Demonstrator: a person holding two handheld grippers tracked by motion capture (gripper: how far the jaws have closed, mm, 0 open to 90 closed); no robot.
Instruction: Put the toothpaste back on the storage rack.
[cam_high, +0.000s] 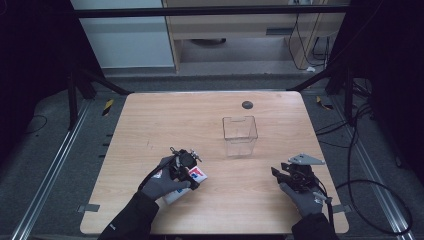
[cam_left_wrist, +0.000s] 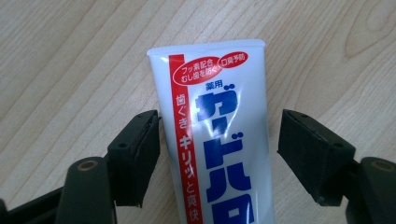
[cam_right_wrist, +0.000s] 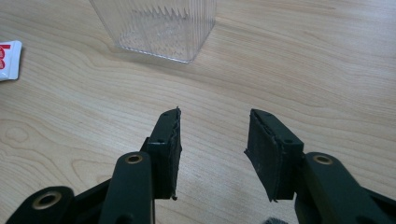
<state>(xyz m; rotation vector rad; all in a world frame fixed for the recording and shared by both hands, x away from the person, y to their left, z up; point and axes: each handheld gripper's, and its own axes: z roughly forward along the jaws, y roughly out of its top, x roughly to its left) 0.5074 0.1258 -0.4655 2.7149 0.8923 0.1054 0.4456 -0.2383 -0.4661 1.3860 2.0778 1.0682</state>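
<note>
— Wooden table (cam_high: 150, 120) first. Where on it?

— Toothpaste tube (cam_left_wrist: 219, 93) lying flat, lower left of centre in the high view, crimped end pointing up the frame in the left gripper view. Clear ribbed plastic container (cam_high: 240, 135) upright near the middle, well apart from the tube, apparently empty.

— And the tools?

— Left gripper (cam_left_wrist: 222, 140) spread wide astride the tube, nothing pinched yet. Left pad at or just beside the tube's edge, right pad clearly apart. Right gripper (cam_right_wrist: 215, 135) likewise parted and empty, over bare wood at the lower right of the high view, with the container's base at the top of its own view.

— Step in hand, then?

— By the look of it, a grasp on the tube, perhaps for the container beyond. Best to shift the jaws a touch so the tube sits midway between them, then close slowly and squarely across the flat body. Gentle pressure only, since a soft tube will likely buckle or squirt. Lift level. Keep the right gripper free to steady the light container.

— Anything hard to read?

— Cap end cut off at the bottom of the left gripper view. Most of the tube covered by gloved hand and tool in the high view. Contact at the left pad: possibly touching, too close to call. Container's rim cropped in the right gripper view. Small dark disc (cam_high: 247, 104) near the table's upper edge, too small to name.
</note>
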